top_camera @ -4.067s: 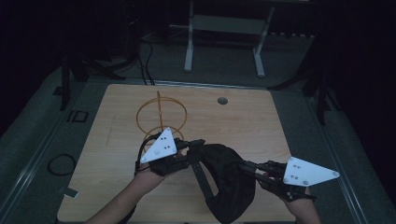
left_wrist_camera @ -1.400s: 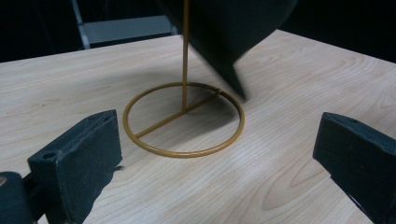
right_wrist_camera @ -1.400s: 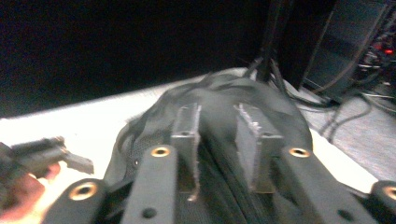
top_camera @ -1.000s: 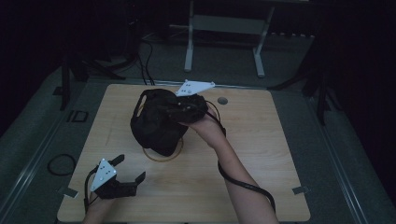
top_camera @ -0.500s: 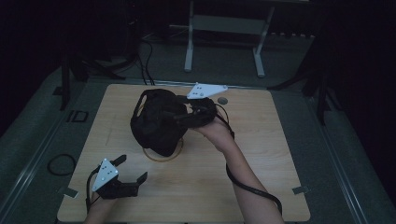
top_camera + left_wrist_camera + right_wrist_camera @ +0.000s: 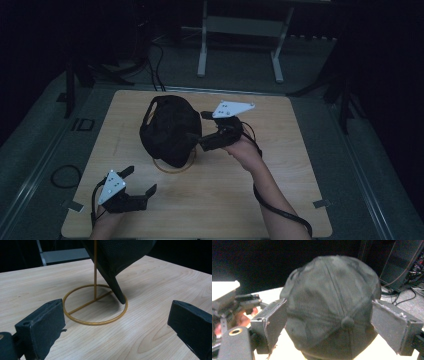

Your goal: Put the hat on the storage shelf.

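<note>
At lower left of the high view, my left gripper point(image 6: 134, 189) rests on the table point(image 6: 300, 150), jaws spread, empty. At centre the black cap point(image 6: 167, 127) sits on the gold wire stand point(image 6: 95, 303). My right gripper point(image 6: 200, 131) flanks the crown, jaws spread. Placement looks finished; next move: withdraw cleanly. Table is pale wood; room is dark, cables point(image 6: 155, 55) behind.

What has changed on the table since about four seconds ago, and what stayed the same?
The black cap went from the table's near edge, between both tongs, onto the gold wire stand. The right tongs carried it there; their jaws now stand spread beside it. The left tongs let go and drew back to the near left corner, open. The stand and the table stayed put.
</note>
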`<state>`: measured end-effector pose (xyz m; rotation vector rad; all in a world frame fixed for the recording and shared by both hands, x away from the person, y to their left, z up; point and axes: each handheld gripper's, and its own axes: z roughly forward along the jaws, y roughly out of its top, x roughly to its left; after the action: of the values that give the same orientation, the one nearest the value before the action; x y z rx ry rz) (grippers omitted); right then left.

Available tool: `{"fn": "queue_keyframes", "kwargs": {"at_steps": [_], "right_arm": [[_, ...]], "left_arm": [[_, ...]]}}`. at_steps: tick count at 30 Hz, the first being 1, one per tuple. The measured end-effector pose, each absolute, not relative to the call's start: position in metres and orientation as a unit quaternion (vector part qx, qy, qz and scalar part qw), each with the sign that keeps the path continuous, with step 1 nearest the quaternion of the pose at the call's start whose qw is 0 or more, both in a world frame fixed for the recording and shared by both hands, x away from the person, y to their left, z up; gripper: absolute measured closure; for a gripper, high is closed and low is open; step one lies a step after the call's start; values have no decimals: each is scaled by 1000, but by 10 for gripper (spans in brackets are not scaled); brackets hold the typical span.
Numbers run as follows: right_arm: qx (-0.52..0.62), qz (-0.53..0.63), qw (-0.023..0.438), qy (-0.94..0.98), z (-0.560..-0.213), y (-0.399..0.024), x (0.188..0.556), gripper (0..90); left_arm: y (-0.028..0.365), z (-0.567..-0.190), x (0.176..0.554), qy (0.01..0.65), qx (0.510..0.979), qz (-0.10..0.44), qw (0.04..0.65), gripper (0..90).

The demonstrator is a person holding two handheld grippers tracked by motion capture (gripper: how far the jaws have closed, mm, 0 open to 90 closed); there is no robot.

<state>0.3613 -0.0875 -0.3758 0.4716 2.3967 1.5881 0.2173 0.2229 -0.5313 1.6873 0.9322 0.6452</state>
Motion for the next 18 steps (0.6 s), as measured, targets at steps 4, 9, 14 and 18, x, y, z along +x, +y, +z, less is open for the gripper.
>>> {"fn": "queue_keyframes", "kwargs": {"at_steps": [4,9,14,18], "right_arm": [[156,541,120,818,-383,-94,357,139],[144,543,132,817,-394,-102,352,139],[144,536,134,821,-404,-110,348,139],[142,531,133,825,-414,-117,342,139]], "left_arm": [[222,-532,217,388,706,268,528,15],[223,-534,217,387,710,267,524,15],[222,-536,218,388,710,261,527,15],[220,-538,218,385,714,258,525,15]]}}
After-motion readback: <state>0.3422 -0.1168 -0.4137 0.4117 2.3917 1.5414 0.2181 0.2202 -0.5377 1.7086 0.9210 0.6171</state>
